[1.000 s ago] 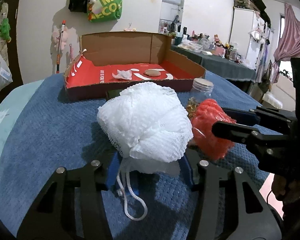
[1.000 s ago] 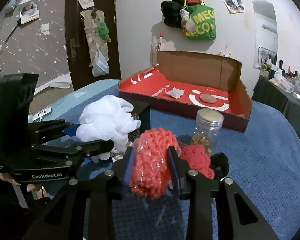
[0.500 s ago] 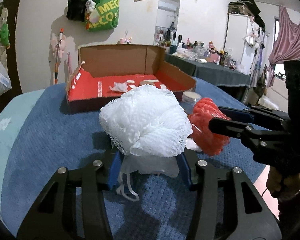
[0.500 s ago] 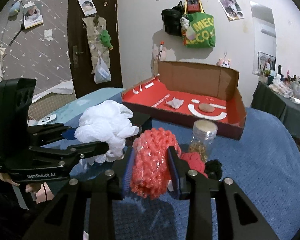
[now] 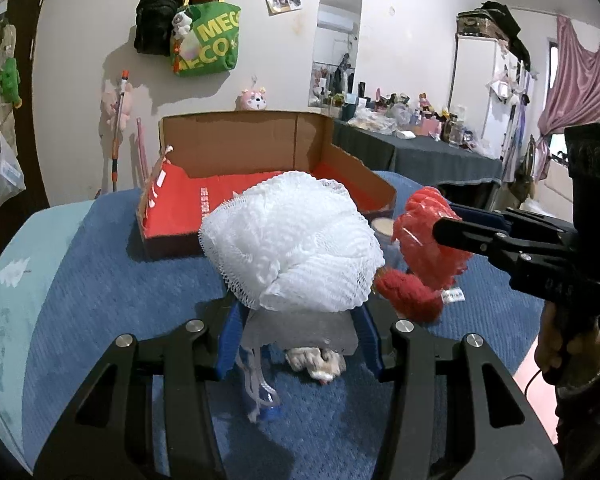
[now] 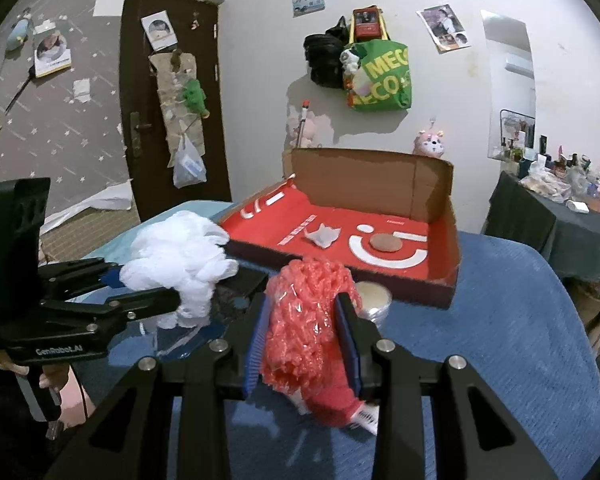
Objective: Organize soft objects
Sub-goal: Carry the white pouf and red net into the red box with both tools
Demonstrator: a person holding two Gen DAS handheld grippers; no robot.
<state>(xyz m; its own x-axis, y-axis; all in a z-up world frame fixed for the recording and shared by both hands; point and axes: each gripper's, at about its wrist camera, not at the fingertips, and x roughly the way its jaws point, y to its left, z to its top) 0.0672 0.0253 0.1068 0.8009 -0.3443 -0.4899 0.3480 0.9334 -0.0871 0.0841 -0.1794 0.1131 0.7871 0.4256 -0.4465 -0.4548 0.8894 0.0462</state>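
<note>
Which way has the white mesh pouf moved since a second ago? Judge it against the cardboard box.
Yes. The white mesh pouf, clamped in the left gripper, has risen: it now overlaps the cardboard box floor, where before it sat below the front wall.

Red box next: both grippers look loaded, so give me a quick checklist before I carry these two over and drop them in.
1. Left gripper grips the white mesh puff: ok, pads press its base.
2. Right gripper grips the red mesh puff: ok, squeezed between both pads.
3. Both puffs off the blue cloth: cannot tell for certain; they seem lifted.
4. Dangling parts: not ok, the white puff's cord hangs loose and could snag.
5. Red box open with free floor: ok, only a white scrap and a brown disc inside.
6. Path to box: not ok, the jar stands before its front wall.
</note>
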